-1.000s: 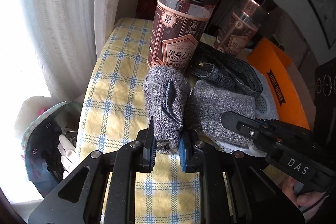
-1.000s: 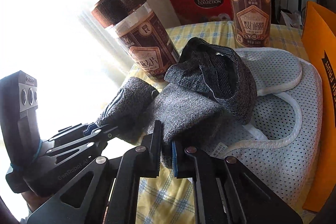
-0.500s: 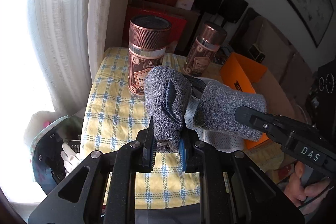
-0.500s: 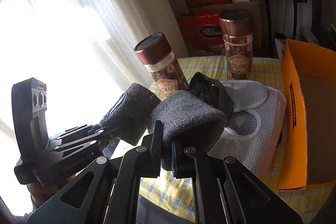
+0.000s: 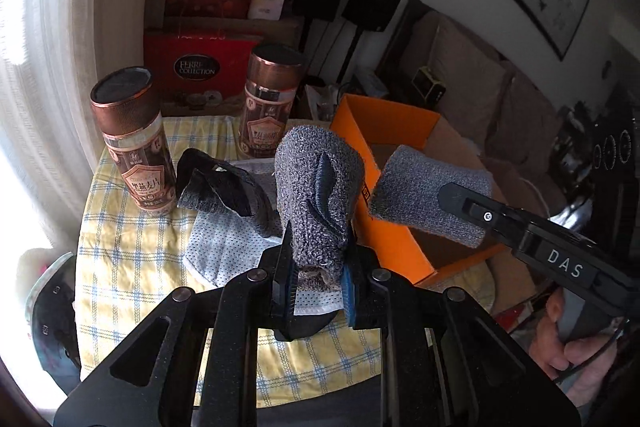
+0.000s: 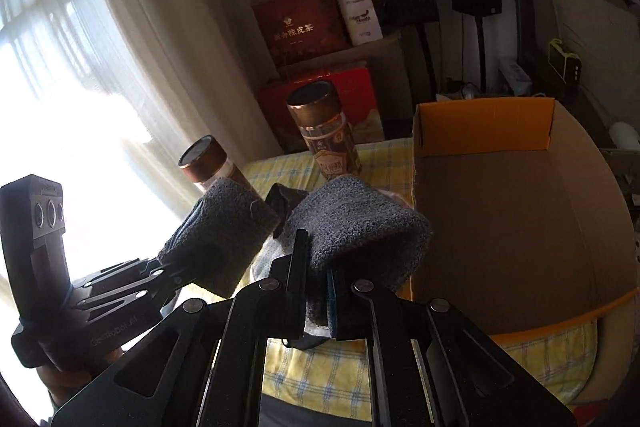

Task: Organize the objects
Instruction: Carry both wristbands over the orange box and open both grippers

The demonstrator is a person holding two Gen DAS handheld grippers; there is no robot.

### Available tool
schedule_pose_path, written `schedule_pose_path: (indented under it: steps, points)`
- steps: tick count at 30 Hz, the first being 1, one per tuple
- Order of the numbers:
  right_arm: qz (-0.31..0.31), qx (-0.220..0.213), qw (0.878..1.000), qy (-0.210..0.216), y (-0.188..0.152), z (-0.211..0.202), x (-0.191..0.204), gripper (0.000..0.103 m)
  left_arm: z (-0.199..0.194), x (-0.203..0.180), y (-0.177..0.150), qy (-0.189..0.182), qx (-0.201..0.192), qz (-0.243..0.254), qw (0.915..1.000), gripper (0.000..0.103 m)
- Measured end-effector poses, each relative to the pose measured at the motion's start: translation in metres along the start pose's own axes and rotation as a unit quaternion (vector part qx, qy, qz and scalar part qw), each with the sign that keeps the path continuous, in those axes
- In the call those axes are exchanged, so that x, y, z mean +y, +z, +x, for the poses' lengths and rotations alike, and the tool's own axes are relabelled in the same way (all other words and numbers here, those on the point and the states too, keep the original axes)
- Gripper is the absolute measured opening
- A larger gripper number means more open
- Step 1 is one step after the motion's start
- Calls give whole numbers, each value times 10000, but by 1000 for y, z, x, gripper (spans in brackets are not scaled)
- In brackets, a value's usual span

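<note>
Left gripper (image 5: 318, 273) clamped on one end of a grey knit cloth (image 5: 320, 187), held in the air above the checked tablecloth (image 5: 120, 259). Right gripper (image 6: 316, 291) pinched tight on the other end of the same cloth, which bulges over its jaws. In the left view the right gripper sits at 3 o'clock, its cloth end over the orange box (image 5: 384, 123). Two brown jars (image 5: 132, 139) stand at 10 and 12 o'clock. A dark knit piece (image 5: 224, 191) lies on white mesh fabric (image 5: 224, 243) at 11 o'clock of the left gripper. The box interior, in the right view, shows bare cardboard.
</note>
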State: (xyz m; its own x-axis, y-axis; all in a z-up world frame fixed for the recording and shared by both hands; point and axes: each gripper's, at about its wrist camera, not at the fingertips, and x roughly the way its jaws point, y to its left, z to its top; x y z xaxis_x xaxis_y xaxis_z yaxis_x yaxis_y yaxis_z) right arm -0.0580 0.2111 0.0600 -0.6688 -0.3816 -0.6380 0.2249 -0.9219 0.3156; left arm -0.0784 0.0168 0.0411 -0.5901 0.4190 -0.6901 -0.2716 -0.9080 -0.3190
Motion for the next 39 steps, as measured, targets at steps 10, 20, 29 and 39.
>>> schedule_pose_path:
  steps: [10,20,29,39]
  points:
    - [271,48,9960,-844,6,-21,-70,7,48,-79,12,-334,376,454,9977,17]
    - [355,418,9849,-1644,7,-9,-114,11,106,-132,9,-187,803,809,9933,22]
    - [475,436,9773,-2017,6,-8,-134,48,116,-130,9,-137,808,728,9940,50]
    - [388,84,9819,-1850,6,-27,-119,76,79,-101,17,-79,200,445,9988,85]
